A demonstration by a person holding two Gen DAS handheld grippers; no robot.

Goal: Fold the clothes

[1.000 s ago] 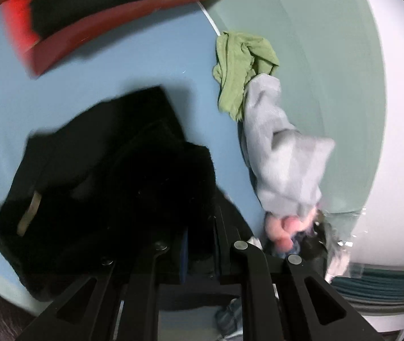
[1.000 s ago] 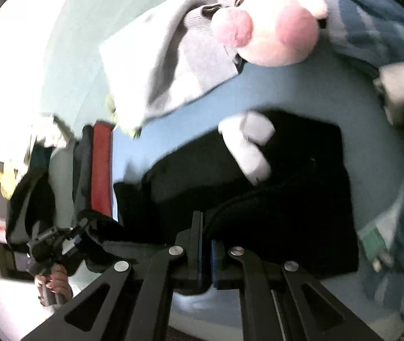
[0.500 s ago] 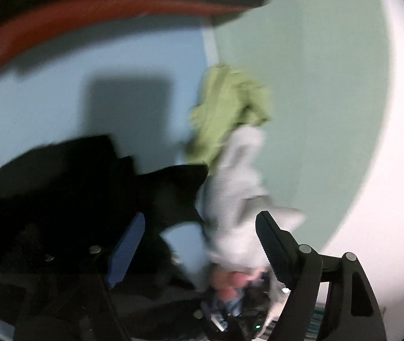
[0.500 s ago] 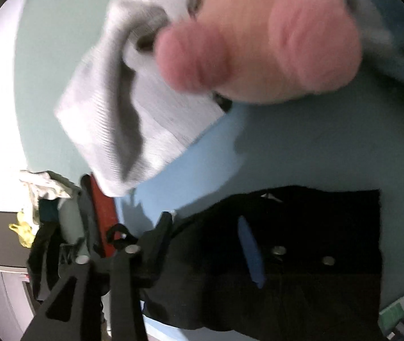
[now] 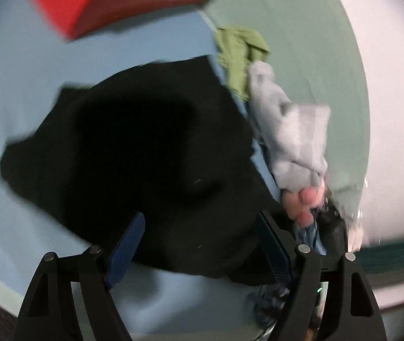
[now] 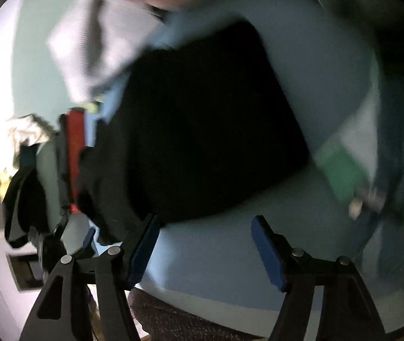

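Left gripper [image 5: 199, 247]: jaws spread, empty, over the near edge of the black garment [image 5: 145, 147]; right gripper [image 6: 204, 244]: likewise spread and empty. Garment lies folded on the blue surface [image 5: 8, 85] (frames blurred). Beyond: grey garment [image 5: 293, 136], green cloth [image 5: 239, 54]; a careless pass risks dragging the fold open.

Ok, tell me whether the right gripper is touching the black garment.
Apart. In the right wrist view the right gripper is open, with bare blue surface between its fingers and the black garment beyond them.
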